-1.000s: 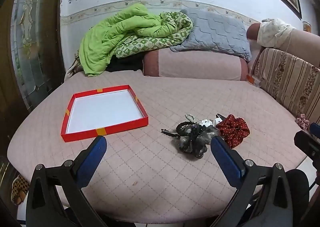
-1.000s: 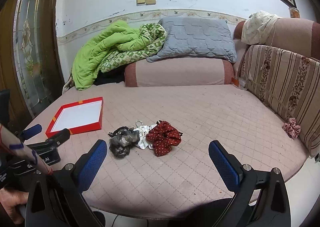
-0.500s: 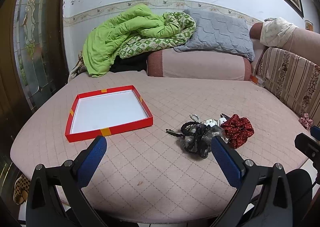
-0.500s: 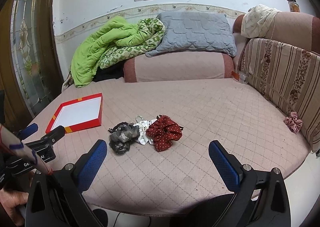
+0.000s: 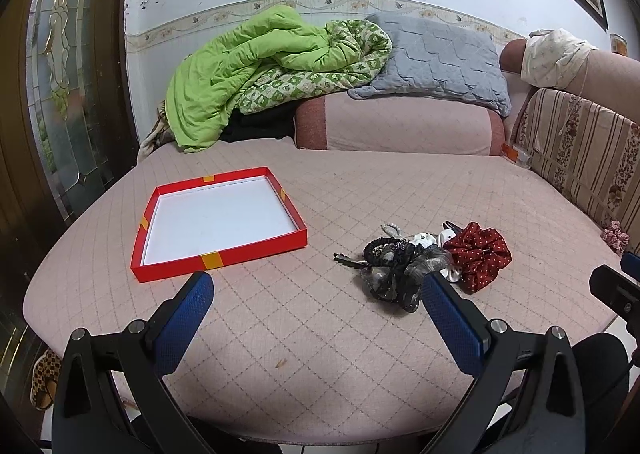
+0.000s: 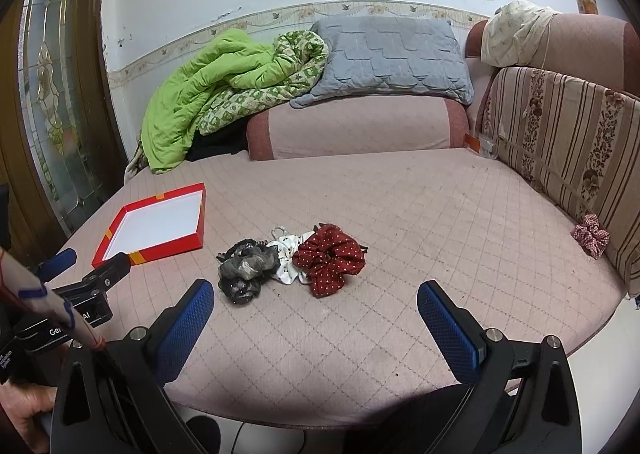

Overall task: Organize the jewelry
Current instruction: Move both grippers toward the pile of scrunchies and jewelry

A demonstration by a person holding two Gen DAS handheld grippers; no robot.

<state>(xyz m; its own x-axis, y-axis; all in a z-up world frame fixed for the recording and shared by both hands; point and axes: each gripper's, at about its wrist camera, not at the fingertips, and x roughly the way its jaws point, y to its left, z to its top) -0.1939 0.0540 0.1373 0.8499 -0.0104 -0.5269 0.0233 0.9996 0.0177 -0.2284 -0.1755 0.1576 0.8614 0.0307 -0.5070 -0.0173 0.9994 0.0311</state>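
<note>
Jewelry and hair pieces lie heaped in front of you on the pink quilted mattress (image 5: 304, 334), and both of your tongs hover above its near edge with nothing between their blue pads. Your left gripper (image 5: 318, 302) is spread wide, and your right gripper (image 6: 316, 306) is spread just as wide. Just past them sits the pile: a grey-black gauzy scrunchie (image 6: 246, 270) nearest, touching a white dotted fabric scrunchie (image 6: 286, 254), which touches a dark red scrunchie with white dots (image 6: 330, 256) on its right. In the left wrist view a black braided hair band (image 5: 382, 248) and a small pale beaded loop (image 5: 392, 230) lie at the pile's far side. Left of the heap, apart from it, rests the shallow red cardboard tray with a white floor (image 5: 218, 256). Well off to the right, a small red checked scrunchie (image 6: 592, 234) lies against the striped floral backrest (image 6: 560, 134). Farthest back, a bright green crumpled quilt (image 5: 248, 66) and a grey quilted pillow (image 5: 436, 58) rest on a pink bolster (image 5: 400, 126).
</note>
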